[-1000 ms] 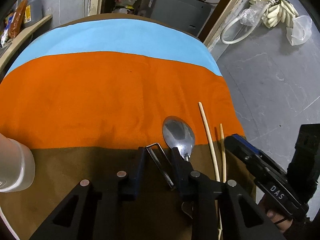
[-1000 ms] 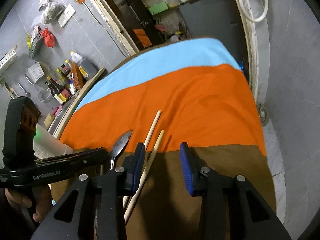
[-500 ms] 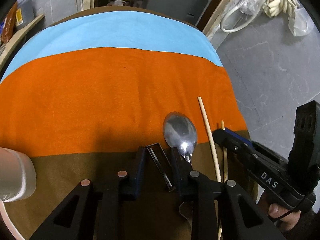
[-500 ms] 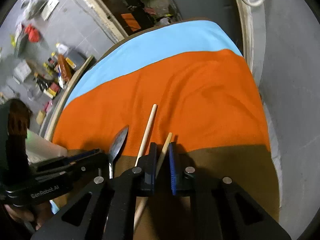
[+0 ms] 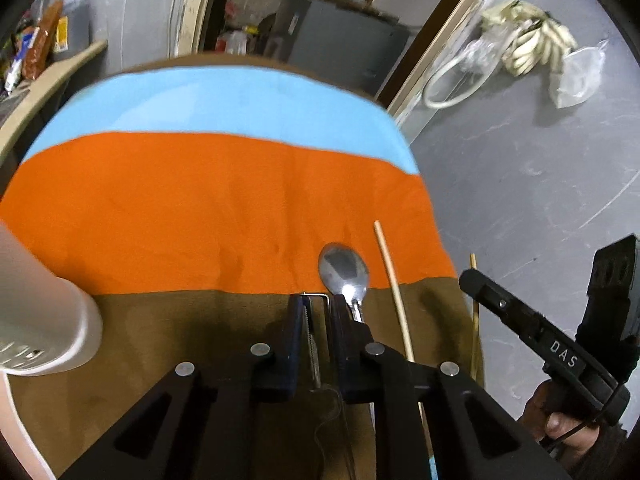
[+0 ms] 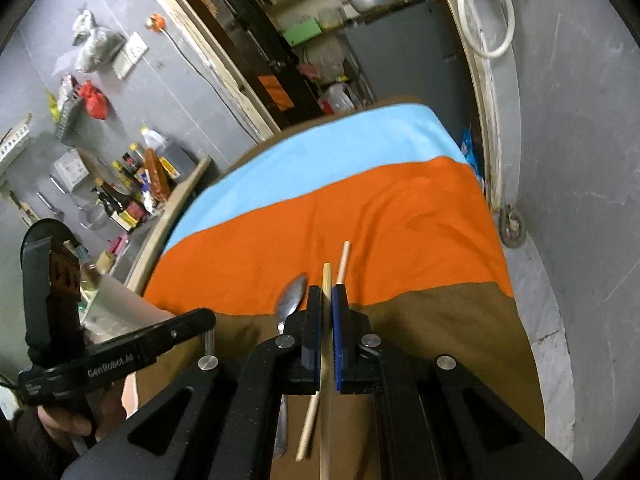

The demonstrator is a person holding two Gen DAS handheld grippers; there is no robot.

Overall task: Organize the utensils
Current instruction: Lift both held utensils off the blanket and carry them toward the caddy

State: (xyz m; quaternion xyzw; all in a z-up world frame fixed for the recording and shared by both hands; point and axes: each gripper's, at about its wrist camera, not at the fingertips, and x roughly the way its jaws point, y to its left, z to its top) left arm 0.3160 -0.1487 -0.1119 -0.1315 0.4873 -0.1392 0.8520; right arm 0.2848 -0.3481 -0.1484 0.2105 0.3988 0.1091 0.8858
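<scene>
My left gripper is shut on thin metal tongs, lifted a little above the brown cloth. A steel spoon lies just right of it, with a wooden chopstick further right on the cloth. My right gripper is shut on a second chopstick and holds it above the cloth; in the left wrist view that chopstick shows beside the right gripper's finger. The lying chopstick and spoon also show in the right wrist view.
A white cylindrical holder stands at the left on the striped cloth. The table's right edge drops to a grey floor. A shelf with bottles stands to the left.
The left gripper closed on the tongs and lifted them. The right gripper closed on one chopstick and raised it off the cloth.
</scene>
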